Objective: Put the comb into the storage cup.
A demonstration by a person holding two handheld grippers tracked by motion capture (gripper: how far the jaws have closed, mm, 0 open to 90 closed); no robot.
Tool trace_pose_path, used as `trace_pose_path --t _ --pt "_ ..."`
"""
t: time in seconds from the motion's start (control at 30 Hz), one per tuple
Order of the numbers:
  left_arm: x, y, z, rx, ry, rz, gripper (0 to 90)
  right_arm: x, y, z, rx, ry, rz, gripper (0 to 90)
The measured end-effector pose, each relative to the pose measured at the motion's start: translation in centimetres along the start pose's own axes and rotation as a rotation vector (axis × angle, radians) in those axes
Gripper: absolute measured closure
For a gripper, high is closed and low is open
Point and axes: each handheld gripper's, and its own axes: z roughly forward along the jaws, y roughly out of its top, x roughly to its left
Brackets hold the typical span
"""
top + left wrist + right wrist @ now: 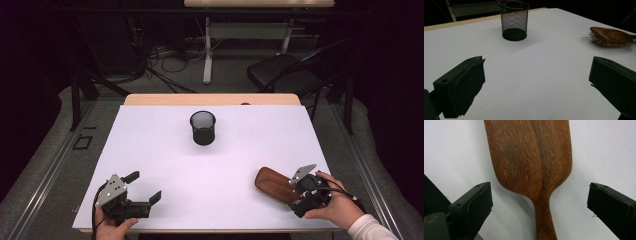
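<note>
Right claw (295, 192) wide open over the wooden hairbrush (274, 184), near-right on the bench (165, 150).

Brush lies bristles-down w/ wood back up; head points far-left, handle runs back toward the right hand (336, 202). In the right claw's view the handle (545, 220) sits between the two jaws, both well apart from it, no contact on either side; the broad paddle back fills the space beyond. Left claw (145, 186) also wide open, holding nothing, near-left corner, aimed across the bench; left hand (111, 229) grips it at the near edge. Black mesh cup (203, 127) stands upright at center-far, well apart from brush & both claws; from the left claw's view brush bristles (607, 43) show under the head.
</note>
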Motion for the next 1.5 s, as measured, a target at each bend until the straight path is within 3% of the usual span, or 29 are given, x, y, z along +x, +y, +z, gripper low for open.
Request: trace_pose_path --t 0.3,0.47,0.57,0.77,1.23,1.33,1.4,1.5 --pt "0.0 0.0 0.0 0.001 0.002 -0.001 0.4 -0.3 0.0 0.1 0.010 -0.023 -0.040 14.6" --pt "0.0 0.0 0.0 -0.001 0.001 0.000 0.4 -0.4 0.1 0.3 0.046 0.007 -0.081 23.8" --pt "0.1 0.0 0.0 -0.001 0.001 -0.001 0.4 -0.3 0.1 0.4 0.035 0.035 -0.089 30.5" --pt "0.0 -0.1 0.0 0.000 0.000 0.001 0.4 -0.3 -0.1 0.5 0.062 0.036 -0.122 32.8" --pt "0.0 -0.1 0.1 0.003 0.000 0.001 0.4 -0.7 -0.5 1.3 0.126 0.042 -0.124 44.6" --pt "0.0 -0.1 0.1 0.003 -0.001 -0.002 0.4 -0.7 -0.6 1.5 0.108 0.039 -0.126 46.2" --pt "0.0 -0.1 0.1 0.004 -0.002 -0.002 0.4 -0.8 -0.5 1.4 0.134 0.035 -0.128 46.4" --pt "0.0 -0.1 0.2 0.005 -0.002 -0.002 0.4 -0.7 -0.6 1.6 0.126 0.036 -0.125 50.4"
